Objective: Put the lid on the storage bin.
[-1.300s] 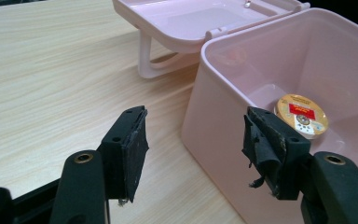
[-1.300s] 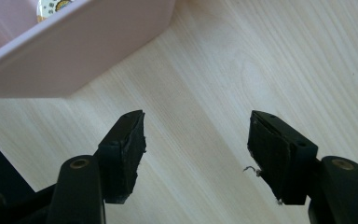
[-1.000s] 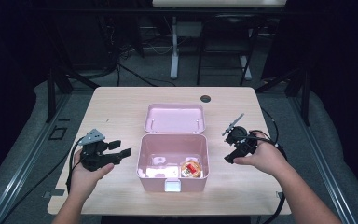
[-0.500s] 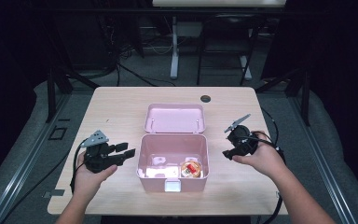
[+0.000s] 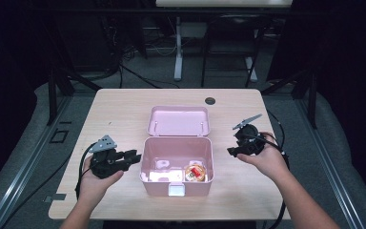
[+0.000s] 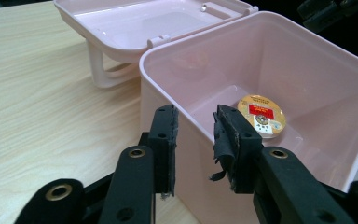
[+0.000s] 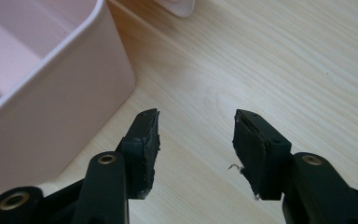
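In the high view, at the bottom of the frame, two forearms come in and each hand holds a gripper over the wooden table (image 5: 119, 114). The left gripper (image 5: 132, 158) is at the lower left of the centre, just beside the left wall of the pink box (image 5: 177, 183). Its jaws are apart, with a clear gap between them, and they hold nothing. In the left gripper view the two black jaws rise from the bottom of the frame, and the near corner of the box wall stands just behind the gap between them; I cannot tell if they touch the wall.

The right gripper (image 5: 232, 152) is at the right of the centre of the high view, near the right wall of the box but apart from it. Its jaws are also apart and empty. In the right gripper view they hang above bare table wood, and the box wall is at the left of the frame.

The box stands in the lower middle of the high view, open. Inside it, at the lower right of its floor, lies a small round tin (image 5: 195, 171) with a gold and red top. Something white lies at the left of the floor; I cannot tell what it is.

Farther up, the lid (image 5: 178, 120) lies flat and open behind the box. Beyond it, near the far table edge, is a small dark round hole (image 5: 210, 100).
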A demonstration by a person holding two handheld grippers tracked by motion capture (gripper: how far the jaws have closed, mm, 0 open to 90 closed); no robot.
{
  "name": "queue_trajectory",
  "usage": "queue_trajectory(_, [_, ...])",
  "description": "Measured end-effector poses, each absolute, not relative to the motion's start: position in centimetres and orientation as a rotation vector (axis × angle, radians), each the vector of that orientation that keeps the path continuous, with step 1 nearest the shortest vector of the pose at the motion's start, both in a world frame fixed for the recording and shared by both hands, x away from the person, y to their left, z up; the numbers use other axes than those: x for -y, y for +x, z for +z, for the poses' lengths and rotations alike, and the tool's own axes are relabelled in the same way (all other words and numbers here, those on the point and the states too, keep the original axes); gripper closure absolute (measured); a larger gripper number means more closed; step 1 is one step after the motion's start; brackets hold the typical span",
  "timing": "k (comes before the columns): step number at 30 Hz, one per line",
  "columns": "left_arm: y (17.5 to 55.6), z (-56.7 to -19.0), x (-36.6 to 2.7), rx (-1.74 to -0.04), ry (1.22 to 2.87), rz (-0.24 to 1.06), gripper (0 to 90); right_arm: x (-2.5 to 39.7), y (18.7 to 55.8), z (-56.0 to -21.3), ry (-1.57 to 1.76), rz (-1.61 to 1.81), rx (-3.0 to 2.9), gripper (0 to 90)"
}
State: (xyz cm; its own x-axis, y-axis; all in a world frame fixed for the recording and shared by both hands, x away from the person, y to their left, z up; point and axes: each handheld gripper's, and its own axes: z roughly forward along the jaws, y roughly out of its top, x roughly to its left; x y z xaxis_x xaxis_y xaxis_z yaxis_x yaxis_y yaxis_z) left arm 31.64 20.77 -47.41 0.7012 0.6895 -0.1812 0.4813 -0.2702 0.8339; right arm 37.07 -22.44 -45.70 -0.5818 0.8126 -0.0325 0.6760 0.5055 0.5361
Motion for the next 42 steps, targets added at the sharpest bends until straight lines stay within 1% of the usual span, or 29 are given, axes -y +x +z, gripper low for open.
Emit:
queue_trajectory(7, [31.5,-47.4,-20.4,-0.889,1.938,0.281,74.6,22.2,37.2,-45.5,1.272,0.747,-2.415,49.6])
queue_trajectory(16, [31.4,-47.5,-19.9,-0.875,1.961,0.269,79.7,21.9,38.1,-45.6,1.304,0.800,-2.372,49.0])
queue_trajectory(24, [31.4,-47.7,-19.7,-0.874,1.966,0.273,78.7,21.6,38.9,-45.4,1.334,0.840,-2.342,47.1])
queue_trajectory(42, [31.3,-47.8,-19.5,-0.869,1.975,0.276,78.2,21.1,40.7,-44.7,1.367,0.907,-2.245,47.7])
